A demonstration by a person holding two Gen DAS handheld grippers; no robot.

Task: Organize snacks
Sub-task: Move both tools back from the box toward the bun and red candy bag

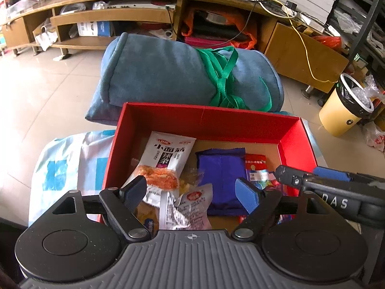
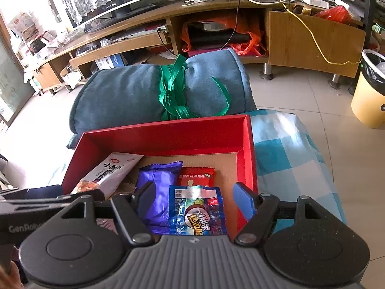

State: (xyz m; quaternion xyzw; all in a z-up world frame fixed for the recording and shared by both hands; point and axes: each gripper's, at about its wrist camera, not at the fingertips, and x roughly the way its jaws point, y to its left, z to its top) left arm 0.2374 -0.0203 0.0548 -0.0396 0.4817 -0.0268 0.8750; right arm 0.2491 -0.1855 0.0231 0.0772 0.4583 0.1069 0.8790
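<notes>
In the lower middle of the left wrist view, the left gripper (image 1: 196, 192) hangs over the near end of the red box (image 1: 204, 118), its jaws standing wide with nothing pressed between them. A silver crumpled packet (image 1: 190, 207) lies just below the gap, touching neither pad. Left of it, a white packet with an orange picture (image 1: 166, 159) leans against the box's left wall, and a purple packet (image 1: 222, 175) lies flat at centre. A small red packet (image 1: 255, 166) sits to the right of the purple one.

In the lower middle of the right wrist view, the right gripper (image 2: 193, 197) is part open; a blue packet (image 2: 197, 210) lies in the gap, and whether the pads touch it I cannot tell. The purple packet (image 2: 156, 187) lies just left of it, partly behind the left finger.

The box rests on a blue-and-white checked cloth (image 2: 288, 149). Beyond its far wall, in the upper middle, lies a rolled blue blanket (image 1: 156, 72) tied with green straps (image 1: 221, 77). At the right edge stands a yellow bin (image 1: 341, 108), and a wooden cabinet (image 1: 120, 16) runs across the top.
</notes>
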